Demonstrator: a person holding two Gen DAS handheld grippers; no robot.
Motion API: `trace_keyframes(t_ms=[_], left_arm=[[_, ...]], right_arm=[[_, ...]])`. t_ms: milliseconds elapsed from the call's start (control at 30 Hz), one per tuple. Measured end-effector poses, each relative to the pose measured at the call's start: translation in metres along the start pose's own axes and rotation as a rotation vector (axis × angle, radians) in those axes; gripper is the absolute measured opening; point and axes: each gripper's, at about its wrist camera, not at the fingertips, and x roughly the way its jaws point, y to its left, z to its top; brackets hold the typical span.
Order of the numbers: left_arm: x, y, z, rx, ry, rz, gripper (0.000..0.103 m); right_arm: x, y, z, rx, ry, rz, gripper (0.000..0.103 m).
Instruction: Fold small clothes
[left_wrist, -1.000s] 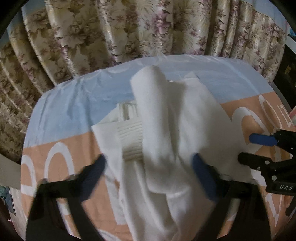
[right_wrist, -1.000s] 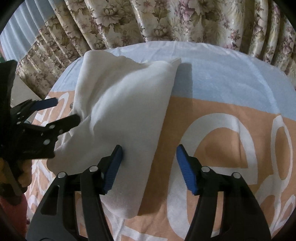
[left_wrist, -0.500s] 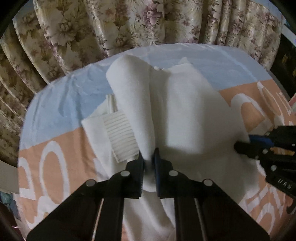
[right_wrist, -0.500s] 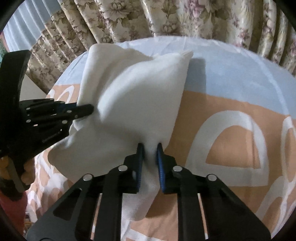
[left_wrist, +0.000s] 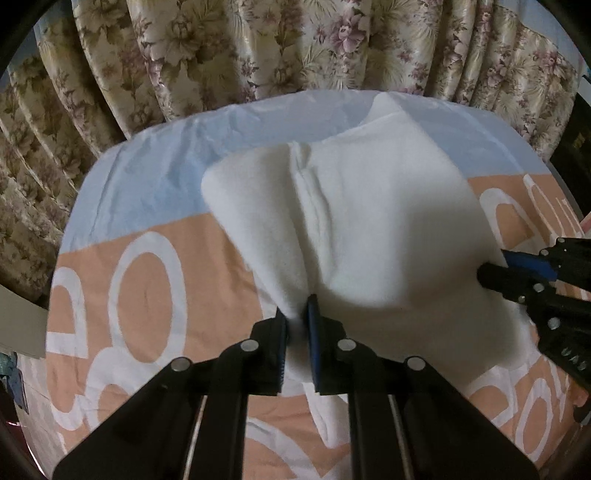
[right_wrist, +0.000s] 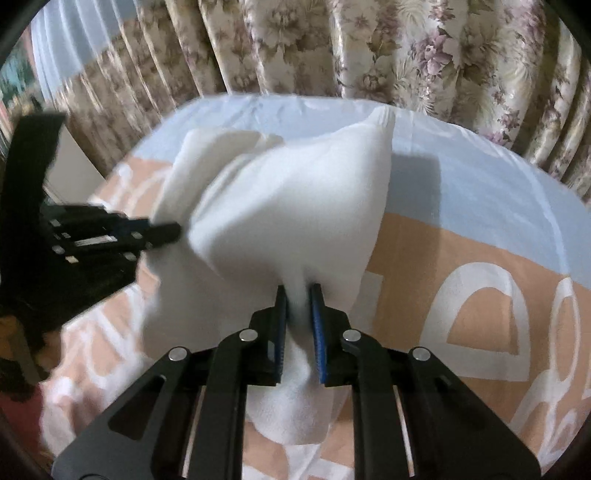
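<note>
**White garment pinched at two points, raised over the printed sheet**

Surface: the work area is covered by a sheet (left_wrist: 155, 192) with a pale blue band at the far side and a peach band nearer me carrying large white ring-shaped lettering. The cloth is lightly creased. Behind it hangs a pleated floral curtain (left_wrist: 258, 55) in beige with mauve blooms, filling the whole background in both views. A plain pale panel shows at the far left of the right wrist view; I cannot say what it is.

Task item: the white garment (left_wrist: 369, 221) sits over the middle of the sheet, bunched and partly lifted, its far corner peaking toward the blue band.

Jaws: my left gripper (left_wrist: 297, 325) is closed tight on a fold at the garment's near edge, fabric squeezed between the blue pads. My right gripper (right_wrist: 297, 314) is likewise clamped on the cloth at its near right edge, with a tail of fabric hanging below the pads.

Limits of view: the garment's type cannot be made out; folds hide its underside and the sheet beneath. The right wrist view is motion-blurred on its left half. Both gripper bodies cut off the near foreground, and the fisheye rim darkens the corners.
</note>
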Motion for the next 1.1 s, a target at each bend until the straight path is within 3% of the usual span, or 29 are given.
trace_keyframes(t_ms=[100,200,300,367,533,633,700,733,767,800,867,1100], left_arm=[[-0.005,-0.005,0.001,0.013,-0.006,0.015,0.021],[-0.013,-0.010,-0.003,0.014,-0.017,0.045,0.044],[-0.022,-0.010,-0.014,-0.014,-0.010,0.035,0.046],[-0.028,-0.010,-0.026,-0.042,0.006,0.024,0.048],[-0.036,-0.028,-0.050,-0.042,0.038,-0.013,0.049],[-0.033,-0.039,-0.054,-0.030,0.041,-0.030,0.049],[-0.023,-0.044,-0.051,-0.026,0.056,-0.037,0.046],[-0.020,-0.044,-0.050,-0.026,0.057,-0.045,0.036],[-0.015,-0.044,-0.050,-0.025,0.062,-0.061,0.025],[-0.007,-0.043,-0.049,-0.029,0.083,-0.082,0.009],[0.001,-0.043,-0.049,-0.028,0.093,-0.087,0.007],[-0.013,-0.030,-0.045,-0.005,0.068,-0.115,0.004]], right_arm=[[0.002,-0.008,-0.003,0.019,0.004,0.009,0.015],[-0.004,-0.015,-0.004,0.034,0.001,0.022,0.020],[-0.014,-0.017,-0.008,0.028,-0.009,0.023,0.022],[-0.022,-0.014,-0.014,-0.002,-0.010,0.014,0.033],[-0.029,-0.006,-0.034,-0.087,0.009,-0.037,0.049],[-0.024,-0.012,-0.042,-0.063,0.032,-0.021,0.050],[-0.018,-0.017,-0.044,-0.034,0.051,0.002,0.049],[-0.015,-0.019,-0.046,-0.023,0.057,0.016,0.045],[-0.014,-0.019,-0.046,-0.014,0.059,0.033,0.034],[-0.010,-0.020,-0.048,-0.004,0.065,0.052,0.030],[-0.007,-0.020,-0.051,0.003,0.064,0.061,0.017],[-0.018,-0.022,-0.047,0.060,0.042,0.129,0.013]])
